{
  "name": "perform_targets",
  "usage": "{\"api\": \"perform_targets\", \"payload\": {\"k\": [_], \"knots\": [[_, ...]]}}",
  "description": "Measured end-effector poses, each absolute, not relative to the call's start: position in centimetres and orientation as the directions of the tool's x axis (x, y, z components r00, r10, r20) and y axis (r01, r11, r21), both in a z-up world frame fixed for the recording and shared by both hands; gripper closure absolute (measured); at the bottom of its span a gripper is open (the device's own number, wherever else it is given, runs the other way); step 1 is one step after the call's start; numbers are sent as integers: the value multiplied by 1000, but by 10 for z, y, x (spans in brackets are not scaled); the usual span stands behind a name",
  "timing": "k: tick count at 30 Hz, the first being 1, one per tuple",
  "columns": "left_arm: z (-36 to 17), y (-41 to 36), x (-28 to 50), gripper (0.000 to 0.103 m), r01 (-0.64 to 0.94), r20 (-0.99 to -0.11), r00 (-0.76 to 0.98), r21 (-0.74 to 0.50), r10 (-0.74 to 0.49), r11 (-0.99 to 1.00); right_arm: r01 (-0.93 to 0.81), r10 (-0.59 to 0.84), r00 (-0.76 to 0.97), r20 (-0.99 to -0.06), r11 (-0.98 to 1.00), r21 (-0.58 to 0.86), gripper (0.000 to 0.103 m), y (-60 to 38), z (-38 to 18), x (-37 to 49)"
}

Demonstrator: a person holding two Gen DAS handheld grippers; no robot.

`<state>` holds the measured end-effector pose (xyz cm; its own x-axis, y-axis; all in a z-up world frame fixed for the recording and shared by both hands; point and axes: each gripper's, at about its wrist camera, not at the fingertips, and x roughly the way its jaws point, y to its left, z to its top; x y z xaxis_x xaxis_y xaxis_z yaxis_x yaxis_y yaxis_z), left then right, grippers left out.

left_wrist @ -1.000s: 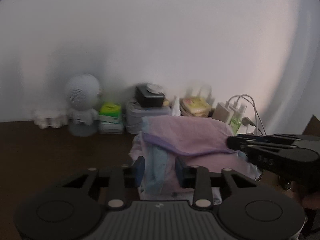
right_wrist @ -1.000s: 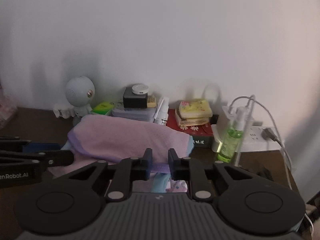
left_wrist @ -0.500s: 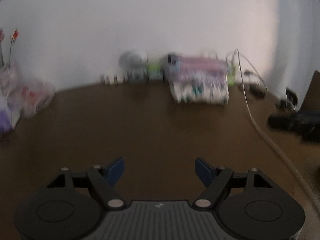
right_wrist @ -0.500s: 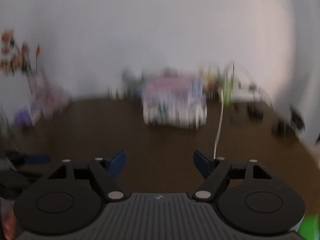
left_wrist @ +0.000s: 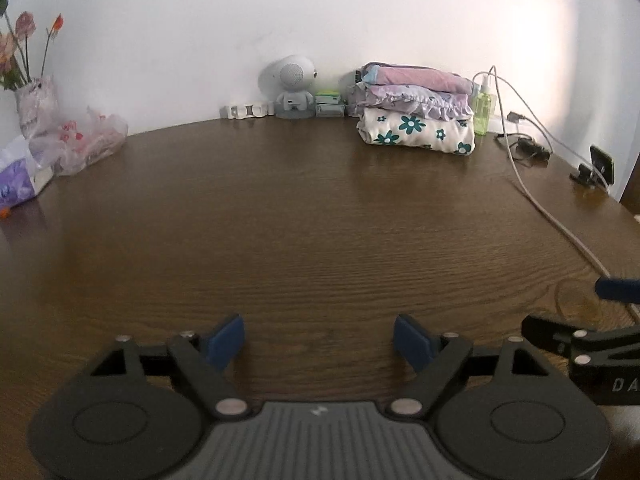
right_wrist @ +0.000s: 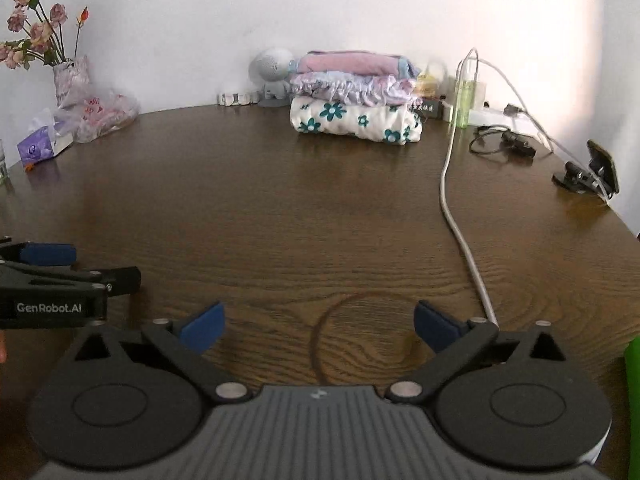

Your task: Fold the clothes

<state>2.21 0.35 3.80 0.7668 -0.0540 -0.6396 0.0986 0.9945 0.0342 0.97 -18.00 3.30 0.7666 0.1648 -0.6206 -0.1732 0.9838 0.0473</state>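
Observation:
A stack of three folded clothes (left_wrist: 416,116) (right_wrist: 354,98) rests at the back of the brown table (left_wrist: 300,220) by the wall: a pink piece on top, a lilac frilled one in the middle, a white one with teal flowers below. My left gripper (left_wrist: 319,338) is open over bare wood near the front edge, nothing between its blue pads. My right gripper (right_wrist: 318,326) is open too and holds nothing. Each gripper shows at the side of the other's view; both are far from the stack.
A white cable (right_wrist: 460,216) runs across the table's right side toward a power strip and a green bottle (left_wrist: 484,106). A small round white robot figure (left_wrist: 290,84) stands left of the stack. A vase of flowers (right_wrist: 68,76), a plastic bag (left_wrist: 90,142) and a tissue pack (right_wrist: 42,146) sit back left. A clip stand (right_wrist: 592,172) is far right.
One second ago both grippers were shut on the pink cloth at the stack. They have let go, opened, and drawn back to the table's near side.

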Motion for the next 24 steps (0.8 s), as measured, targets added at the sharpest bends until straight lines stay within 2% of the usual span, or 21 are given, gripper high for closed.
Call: {"api": "perform_targets", "payload": {"k": [4,24], "knots": [[35,4,22,0,112,-645,761,20,-73,993,-148,125,760,-637,989,17,0,-179,30,15],[37,3,18,0,94,-645,762,16,-61,995,-163,138,758,-638,986,21,1,-183,30,15]]}}
